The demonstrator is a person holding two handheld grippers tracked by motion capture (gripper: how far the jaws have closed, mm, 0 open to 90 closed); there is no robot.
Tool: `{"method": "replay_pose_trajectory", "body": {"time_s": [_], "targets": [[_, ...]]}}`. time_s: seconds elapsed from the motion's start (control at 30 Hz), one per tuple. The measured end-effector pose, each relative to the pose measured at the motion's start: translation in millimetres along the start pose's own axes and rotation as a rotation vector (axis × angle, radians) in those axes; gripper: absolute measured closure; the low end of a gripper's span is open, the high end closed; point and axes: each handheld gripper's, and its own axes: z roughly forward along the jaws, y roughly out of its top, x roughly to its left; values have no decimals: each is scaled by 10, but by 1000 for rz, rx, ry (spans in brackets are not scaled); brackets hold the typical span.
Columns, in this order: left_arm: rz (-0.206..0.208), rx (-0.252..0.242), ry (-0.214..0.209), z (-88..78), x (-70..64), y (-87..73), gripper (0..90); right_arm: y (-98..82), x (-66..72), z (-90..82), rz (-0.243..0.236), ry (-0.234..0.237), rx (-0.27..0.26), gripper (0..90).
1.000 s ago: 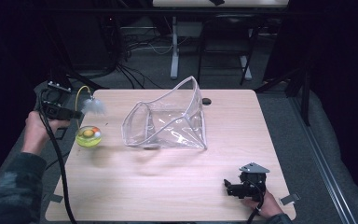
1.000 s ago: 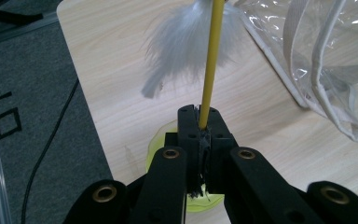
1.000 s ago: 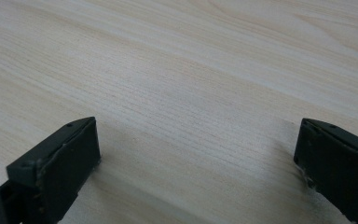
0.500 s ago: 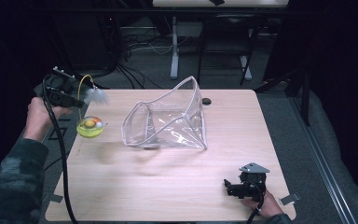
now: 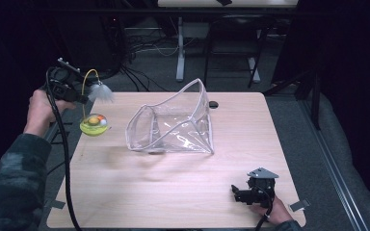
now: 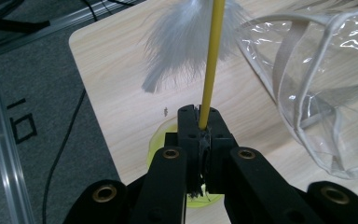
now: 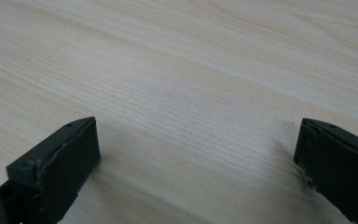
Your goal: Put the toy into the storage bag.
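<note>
The left claw (image 6: pixel 200 122) is clamped on a thin yellow wire (image 6: pixel 212 60) with a white feather tuft (image 6: pixel 182 46) at its far end. Under it sits the toy's yellow-green base (image 5: pixel 94 125), with an orange and a white ball inside, near the worktop's (image 5: pixel 173 192) corner. No writing can be read on any of it. Beyond the tuft lies a clear plastic pouch (image 5: pixel 173 127) with pale edging. The right claw (image 7: pixel 196 154) stands wide open on bare light wood grain, well apart. Grey carpet, black cables (image 5: pixel 139 72) and desk legs surround the worktop in a dark room.
</note>
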Motion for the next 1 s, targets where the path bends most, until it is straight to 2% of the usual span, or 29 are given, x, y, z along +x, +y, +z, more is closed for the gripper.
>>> {"method": "replay_pose_trajectory", "body": {"time_s": [0.63,0.8,1.0], "targets": [[19,-21,6,-149,-45,239,882,0,0,0,0,0,0,0],[43,-29,12,-207,-89,315,882,0,0,0,0,0,0,0],[55,-43,8,-286,-131,395,881,0,-1,1,-1,0,-1,0]]}}
